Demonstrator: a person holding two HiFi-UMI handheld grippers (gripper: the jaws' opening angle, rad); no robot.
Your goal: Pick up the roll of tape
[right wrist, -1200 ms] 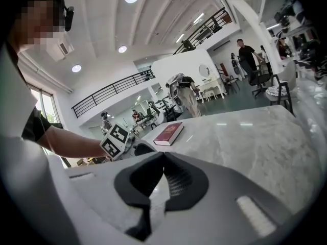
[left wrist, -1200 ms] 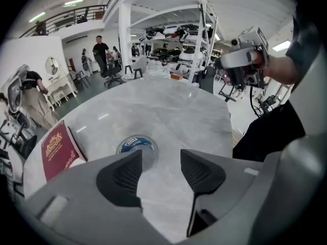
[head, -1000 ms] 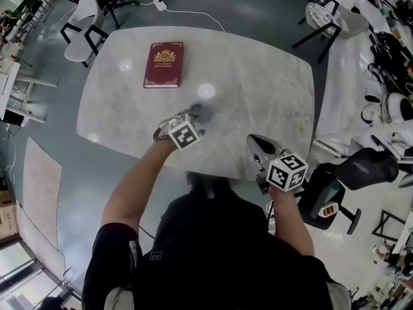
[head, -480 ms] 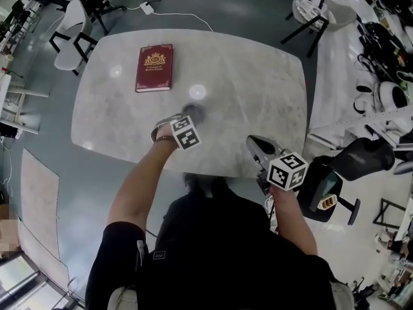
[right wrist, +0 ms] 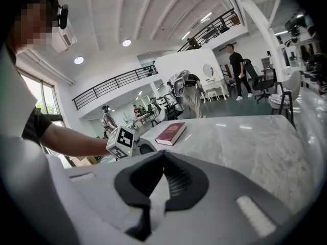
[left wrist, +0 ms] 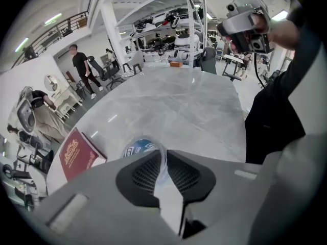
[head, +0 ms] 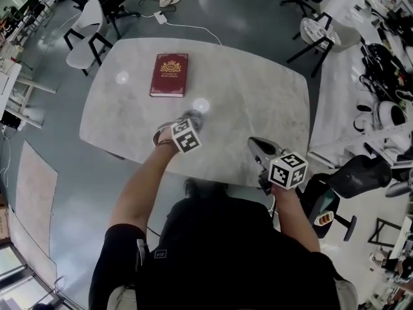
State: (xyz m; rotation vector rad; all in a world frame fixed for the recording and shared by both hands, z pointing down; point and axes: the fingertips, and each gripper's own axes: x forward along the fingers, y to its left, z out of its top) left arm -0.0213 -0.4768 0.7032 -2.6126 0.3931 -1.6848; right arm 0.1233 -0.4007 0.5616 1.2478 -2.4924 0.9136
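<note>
The roll of tape (left wrist: 139, 147), clear with a blue-printed core, lies on the marble table (head: 258, 89) near its front edge. My left gripper (left wrist: 163, 156) points steeply down at it. Its jaws are closing, and their pads pinch the roll's near wall between them. In the head view the left gripper (head: 191, 117) covers most of the roll, and only a grey smudge shows at its tip. My right gripper (head: 253, 141) hovers over the table's front right edge, apart from the tape. In its own view the right gripper (right wrist: 162, 156) is shut on nothing.
A dark red book (head: 170, 74) lies flat at the table's far left, also in the left gripper view as the book (left wrist: 76, 154). Chairs (head: 87, 21) stand beyond the table, and a black chair (head: 361, 173) is at the right. People walk in the background.
The left gripper has edged forward over the tape roll, which now shows less in the head view. The head view itself has shifted. The right gripper stays at the table's front right edge.
</note>
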